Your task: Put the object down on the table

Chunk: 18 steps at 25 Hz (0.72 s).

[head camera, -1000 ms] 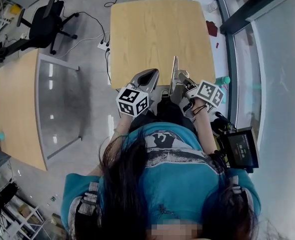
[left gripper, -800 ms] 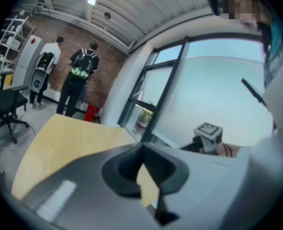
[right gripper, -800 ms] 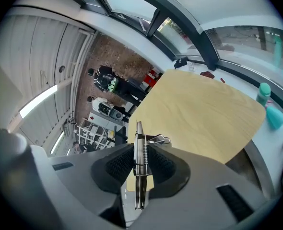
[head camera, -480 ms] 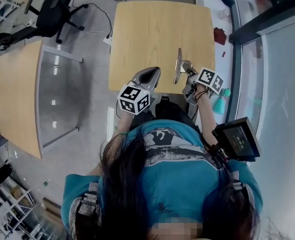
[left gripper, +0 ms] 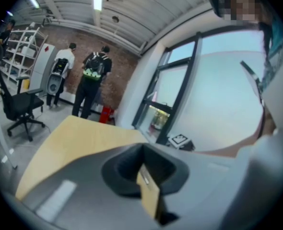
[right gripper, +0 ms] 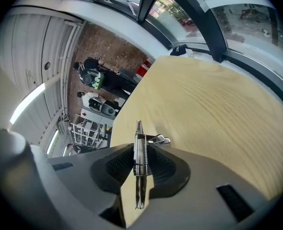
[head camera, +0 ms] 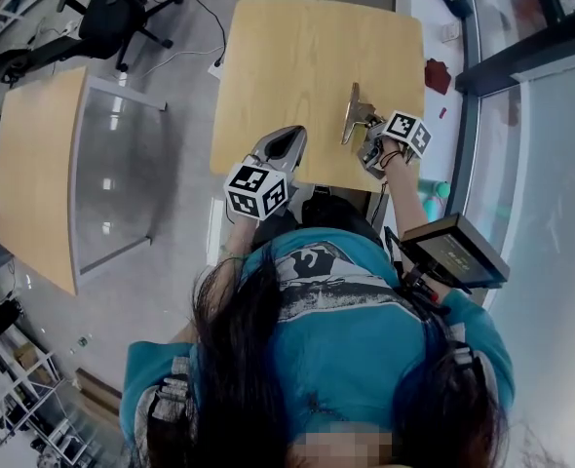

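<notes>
Head view, clipboard (head camera: 352, 115) on edge, pointing away

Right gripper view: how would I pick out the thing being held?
Start from the pale wooden table that fills the right of the view. In front of it is the grey right hand-held gripper. Standing on edge between its jaws is a thin silver spring clip, the only shiny metal piece, with a coiled spring along it.
</notes>
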{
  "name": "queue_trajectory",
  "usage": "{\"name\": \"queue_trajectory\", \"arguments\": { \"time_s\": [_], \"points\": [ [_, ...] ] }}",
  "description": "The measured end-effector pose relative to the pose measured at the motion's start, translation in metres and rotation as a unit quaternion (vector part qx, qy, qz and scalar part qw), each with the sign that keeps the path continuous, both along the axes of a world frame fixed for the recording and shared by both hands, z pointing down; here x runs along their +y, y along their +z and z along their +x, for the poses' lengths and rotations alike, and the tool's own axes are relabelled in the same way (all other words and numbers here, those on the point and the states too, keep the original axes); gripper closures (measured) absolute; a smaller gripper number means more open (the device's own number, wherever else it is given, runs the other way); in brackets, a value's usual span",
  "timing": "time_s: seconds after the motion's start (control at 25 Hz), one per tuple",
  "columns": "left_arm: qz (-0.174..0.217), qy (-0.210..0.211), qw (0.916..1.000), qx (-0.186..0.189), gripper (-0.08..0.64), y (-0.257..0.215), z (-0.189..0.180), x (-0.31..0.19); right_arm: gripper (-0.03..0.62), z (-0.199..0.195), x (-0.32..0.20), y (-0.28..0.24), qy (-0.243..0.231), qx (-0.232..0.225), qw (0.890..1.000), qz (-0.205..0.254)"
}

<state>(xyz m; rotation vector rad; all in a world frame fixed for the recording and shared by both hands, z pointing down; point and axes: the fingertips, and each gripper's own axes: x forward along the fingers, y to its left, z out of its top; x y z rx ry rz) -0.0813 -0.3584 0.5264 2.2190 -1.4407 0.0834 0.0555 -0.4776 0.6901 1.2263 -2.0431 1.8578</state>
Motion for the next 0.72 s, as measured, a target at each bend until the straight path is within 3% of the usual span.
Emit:
{"name": "queue_trajectory", "arguments": {
  "time_s": [0.32, 0.72],
  "points": [
    [-0.002, -0.010, 0.9999, -0.001, 0.557, 0.000, -0.004, 0.001, 0.502, 0.006, 0.006, 0.032, -0.008, 0.033, 0.999, -0.019],
    [-0.005, -0.009, 0.9999, -0.003, 0.558, 0.002, -0.008, 0.000, 0.482, 0.008, 0.007, 0.037, 0.020, -0.014, 0.999, -0.042]
  ]
}}
